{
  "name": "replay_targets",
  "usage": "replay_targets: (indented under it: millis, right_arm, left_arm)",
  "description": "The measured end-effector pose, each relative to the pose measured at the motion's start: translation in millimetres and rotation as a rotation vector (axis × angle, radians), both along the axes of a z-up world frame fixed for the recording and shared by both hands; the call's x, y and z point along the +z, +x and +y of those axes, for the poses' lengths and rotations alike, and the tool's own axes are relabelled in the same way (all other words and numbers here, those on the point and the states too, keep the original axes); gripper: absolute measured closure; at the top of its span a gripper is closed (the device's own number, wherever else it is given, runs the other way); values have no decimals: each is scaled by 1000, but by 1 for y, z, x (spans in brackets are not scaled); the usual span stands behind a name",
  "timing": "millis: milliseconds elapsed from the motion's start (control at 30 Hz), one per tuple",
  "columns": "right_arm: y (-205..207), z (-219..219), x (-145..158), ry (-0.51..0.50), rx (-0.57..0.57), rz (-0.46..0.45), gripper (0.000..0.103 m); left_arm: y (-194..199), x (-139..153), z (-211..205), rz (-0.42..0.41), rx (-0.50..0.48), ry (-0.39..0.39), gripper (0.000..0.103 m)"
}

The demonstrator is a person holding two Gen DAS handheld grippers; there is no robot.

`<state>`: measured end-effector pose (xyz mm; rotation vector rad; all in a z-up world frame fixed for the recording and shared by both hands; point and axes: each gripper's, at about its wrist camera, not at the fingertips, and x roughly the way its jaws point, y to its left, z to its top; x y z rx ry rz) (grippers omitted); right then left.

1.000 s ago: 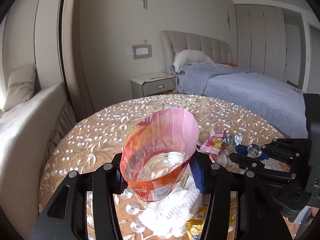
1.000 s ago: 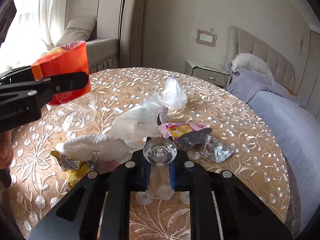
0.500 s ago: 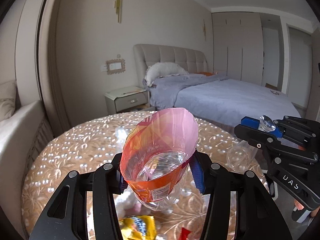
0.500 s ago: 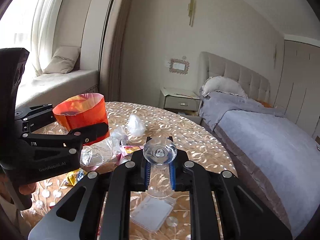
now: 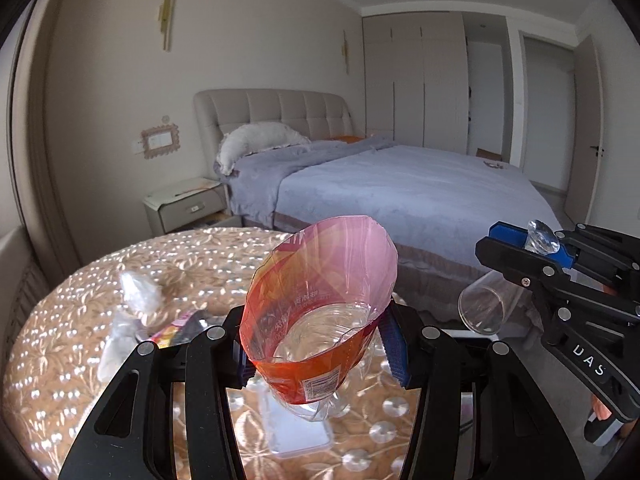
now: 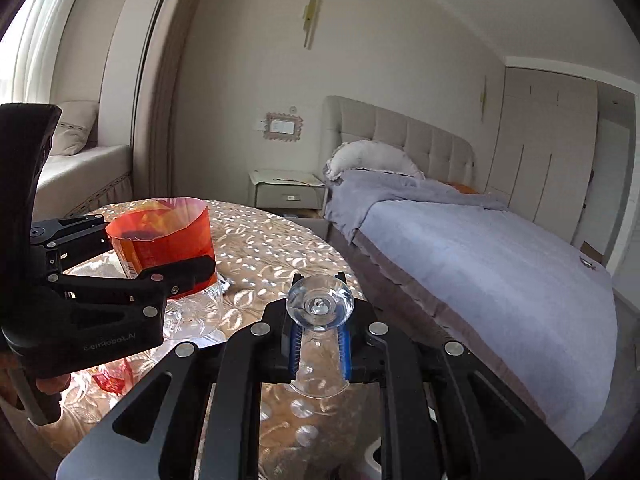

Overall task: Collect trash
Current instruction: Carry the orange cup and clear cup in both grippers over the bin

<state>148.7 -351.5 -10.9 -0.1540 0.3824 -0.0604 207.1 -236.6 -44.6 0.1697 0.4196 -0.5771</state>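
Change since a second ago: both hands swung right, so the views that were mostly litter on the desk now take in the bed and wardrobes; both grips look unchanged.
Left gripper (image 5: 320,354): jaws about half open, clamped on the cut-open orange bottle (image 5: 320,308), a clear crumpled bottle with a pink-orange label, open end up. It's held above the desk's near right part.
Right gripper (image 6: 320,344): jaws narrow, pinching the stem of a clear plastic goblet (image 6: 320,306), foot toward the camera, bowl hanging below, over the desk's right edge.
Desk (image 5: 224,256): round, tan floral cover under a clear sheet with shiny dots.
Trash left on it: crumpled clear plastic (image 5: 138,294) at far left, a pink-yellow wrapper (image 5: 176,330) just beside it, a flat clear lid (image 5: 298,436) near the bottle's base.
Room: grey-blue bed (image 5: 404,192) with padded headboard to the right, nightstand (image 5: 186,206) beside it, wardrobes (image 5: 416,84) far right, window seat (image 6: 80,176) on the left.
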Motion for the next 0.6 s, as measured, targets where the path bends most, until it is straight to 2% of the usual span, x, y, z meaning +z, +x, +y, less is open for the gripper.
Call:
replay_targets:
  millis: [333,600]
  right_arm:
    - [-25,-59,-19,35,-126,15,87]
    - [-35,-100,-36,52,-215,31,87]
  left_arm:
    - [-13,-21,-75,48,-127,45,53]
    - [-20,-50,-141,90,-219,106,53]
